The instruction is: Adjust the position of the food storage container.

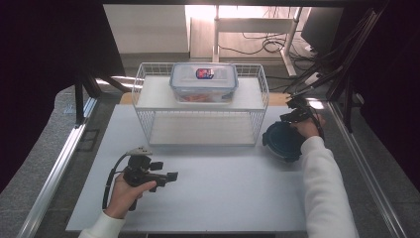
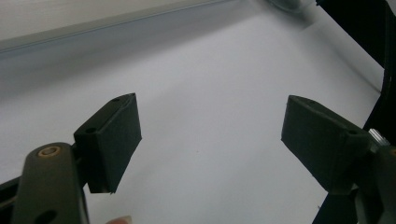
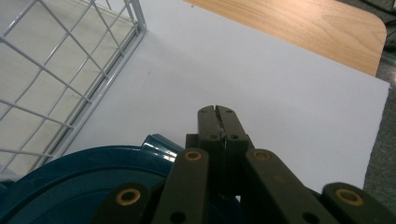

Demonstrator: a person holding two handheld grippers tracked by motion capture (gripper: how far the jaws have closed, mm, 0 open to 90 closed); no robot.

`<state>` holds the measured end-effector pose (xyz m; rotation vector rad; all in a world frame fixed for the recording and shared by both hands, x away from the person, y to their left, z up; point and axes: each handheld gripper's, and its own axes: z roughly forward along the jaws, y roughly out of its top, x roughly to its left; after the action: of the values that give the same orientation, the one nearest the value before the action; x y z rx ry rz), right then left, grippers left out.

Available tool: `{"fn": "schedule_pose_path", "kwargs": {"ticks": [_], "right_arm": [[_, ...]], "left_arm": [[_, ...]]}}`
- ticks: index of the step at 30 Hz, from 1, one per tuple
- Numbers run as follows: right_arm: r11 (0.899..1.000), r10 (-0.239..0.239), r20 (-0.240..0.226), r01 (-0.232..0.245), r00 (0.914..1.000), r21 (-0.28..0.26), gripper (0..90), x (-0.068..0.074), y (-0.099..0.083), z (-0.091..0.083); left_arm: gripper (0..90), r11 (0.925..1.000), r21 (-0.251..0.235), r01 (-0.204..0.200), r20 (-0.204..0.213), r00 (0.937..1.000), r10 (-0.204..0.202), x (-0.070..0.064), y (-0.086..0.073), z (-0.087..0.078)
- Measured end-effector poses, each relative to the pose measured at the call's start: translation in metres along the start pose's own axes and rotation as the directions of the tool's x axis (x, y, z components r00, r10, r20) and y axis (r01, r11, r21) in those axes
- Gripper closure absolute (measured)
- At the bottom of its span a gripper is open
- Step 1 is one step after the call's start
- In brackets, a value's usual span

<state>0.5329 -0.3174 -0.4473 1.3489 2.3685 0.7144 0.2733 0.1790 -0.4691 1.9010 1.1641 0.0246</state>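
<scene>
R gripper (image 3: 218, 112) had its fingers closed together, no gap, over the rim of the blue round container (image 1: 283, 141), which sat on the tabletop (image 1: 208, 193) just right of the wire rack (image 1: 200, 106). Whether they pinched the rim: can't tell. L gripper (image 2: 210, 135) fingers were wide apart, holding nothing. Risk: a thin rim hold could slip or tip it on lifting. The rack's side stood close, w/ a clear lidded box (image 1: 203, 82) on top.
</scene>
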Motion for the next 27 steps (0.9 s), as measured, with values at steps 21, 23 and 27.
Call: {"fn": "schedule_pose_path", "kwargs": {"ticks": [21, 23, 27], "right_arm": [[0.993, 0.029, -0.051, -0.023, 0.9983, 0.116, 89.5, 0.025, -0.015, -0.008], [0.994, 0.045, -0.067, -0.038, 0.9968, 0.1, 89.5, 0.025, -0.022, -0.011], [0.994, 0.034, -0.066, -0.027, 0.9973, 0.104, 89.5, 0.03, -0.029, -0.017]], "left_arm": [[18.9, 0.9998, 0.018, -0.005, 0.016, 0.9999, 0.005, -0.001, -0.002, 0.001], [18.9, 0.9998, 0.017, -0.003, 0.019, 0.9998, 0.003, -0.002, -0.002, 0.001], [19.0, 0.9999, 0.015, -0.002, 0.024, 0.9997, 0.002, -0.003, -0.002, 0.001]]}}
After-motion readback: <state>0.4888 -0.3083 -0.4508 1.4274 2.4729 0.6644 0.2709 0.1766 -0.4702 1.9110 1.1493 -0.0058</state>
